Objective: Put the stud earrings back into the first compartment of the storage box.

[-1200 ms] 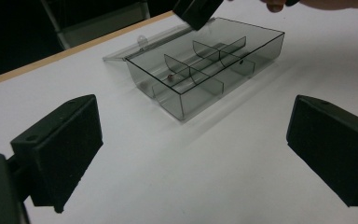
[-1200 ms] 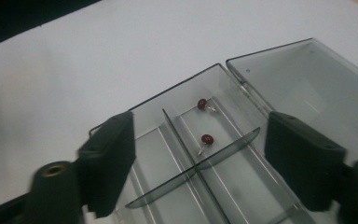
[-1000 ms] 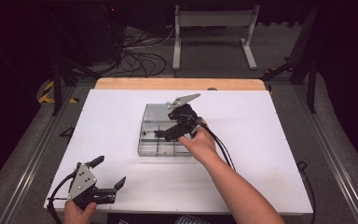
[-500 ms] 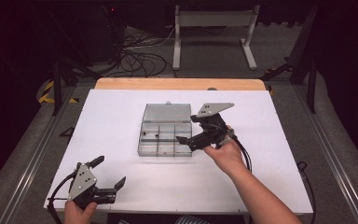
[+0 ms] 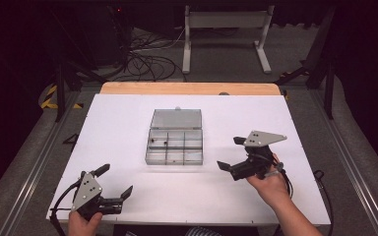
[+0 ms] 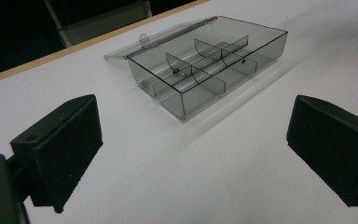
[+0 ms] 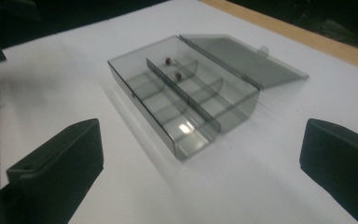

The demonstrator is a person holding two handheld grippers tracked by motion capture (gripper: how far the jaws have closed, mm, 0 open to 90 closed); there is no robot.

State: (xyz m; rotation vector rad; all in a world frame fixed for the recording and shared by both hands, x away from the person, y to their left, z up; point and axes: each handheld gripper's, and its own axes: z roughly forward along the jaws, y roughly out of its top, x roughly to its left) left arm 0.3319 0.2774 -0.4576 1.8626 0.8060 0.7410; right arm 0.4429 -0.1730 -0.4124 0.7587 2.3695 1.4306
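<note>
High view: organizer box mid-table

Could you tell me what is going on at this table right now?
A person holds a gripper in each hand over a white table. A clear compartment box sits in the middle with its lid folded open flat behind it, and a couple of small dark items lie in its compartments. The right gripper hangs open to the box's right; the left gripper rests open near the front edge. Neither holds anything.
</note>
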